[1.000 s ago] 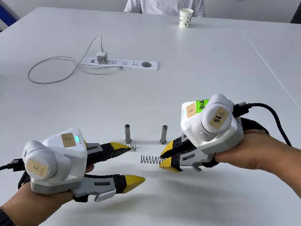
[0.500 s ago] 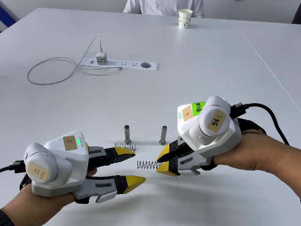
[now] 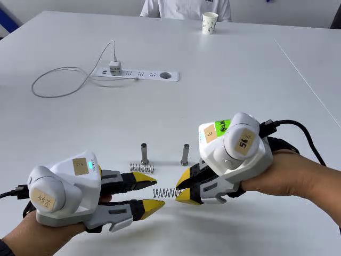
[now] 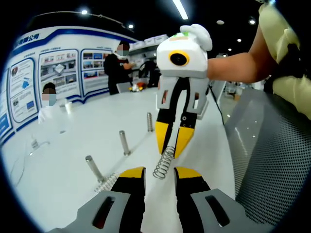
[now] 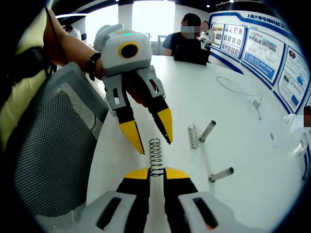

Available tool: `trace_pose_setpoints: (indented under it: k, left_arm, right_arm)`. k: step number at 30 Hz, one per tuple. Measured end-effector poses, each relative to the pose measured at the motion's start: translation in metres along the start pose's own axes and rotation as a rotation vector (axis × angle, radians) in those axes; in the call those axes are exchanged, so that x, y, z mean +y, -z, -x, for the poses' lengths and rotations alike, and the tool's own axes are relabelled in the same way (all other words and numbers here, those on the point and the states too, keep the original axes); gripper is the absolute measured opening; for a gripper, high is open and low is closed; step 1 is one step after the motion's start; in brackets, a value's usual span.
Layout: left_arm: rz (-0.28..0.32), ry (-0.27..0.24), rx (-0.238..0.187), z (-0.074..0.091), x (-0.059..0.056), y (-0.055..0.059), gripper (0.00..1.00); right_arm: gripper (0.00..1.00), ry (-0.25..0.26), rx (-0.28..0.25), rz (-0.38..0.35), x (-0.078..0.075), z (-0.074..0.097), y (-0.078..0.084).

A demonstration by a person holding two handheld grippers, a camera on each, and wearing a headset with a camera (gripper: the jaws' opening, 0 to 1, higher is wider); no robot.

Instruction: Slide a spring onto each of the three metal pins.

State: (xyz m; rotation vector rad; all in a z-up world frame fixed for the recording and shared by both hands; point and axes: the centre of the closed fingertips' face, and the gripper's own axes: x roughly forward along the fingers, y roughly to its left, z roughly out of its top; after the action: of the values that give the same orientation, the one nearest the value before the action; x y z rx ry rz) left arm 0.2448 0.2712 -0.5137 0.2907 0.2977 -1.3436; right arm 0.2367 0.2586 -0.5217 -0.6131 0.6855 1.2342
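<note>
Two springs are shown. One spring (image 5: 155, 154) is gripped by its near end between the narrowly closed jaws of the right tool (image 5: 156, 174) and sticks straight out ahead of those tips, toward the left tool (image 3: 148, 192). The jaws of the left tool are parted, with nothing clamped between them. The free end of the held spring sits just ahead of them, roughly in line with the gap, though whether it touches either tip cannot be told for sure. The second spring (image 3: 141, 168) lies flat on the white counter (image 3: 240, 69), just beyond the left tool's tips, at the foot of the nearest pin (image 3: 144, 153), which stands upright. The middle pin (image 3: 185, 154) stands just beyond the right tool's tips. In the left gripper view three pins are counted in a row, ahead and to the left of that tool's jaws. The farthest pin (image 4: 149, 122) is seen close beside the right tool's body.
</note>
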Motion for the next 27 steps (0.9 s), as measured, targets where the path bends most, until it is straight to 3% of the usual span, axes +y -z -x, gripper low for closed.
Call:
trace_pose_setpoints:
  k: [11,27]
  left_arm:
    - [-0.026,0.011,0.004,-0.001,-0.003,0.001,0.15]
    - [-0.031,0.007,0.010,0.000,-0.001,0.004,0.12]
  right_arm:
    - [0.11,-0.006,0.001,0.007,0.002,0.000,-0.001]
    - [0.11,-0.007,-0.026,-0.005,0.001,0.005,-0.011]
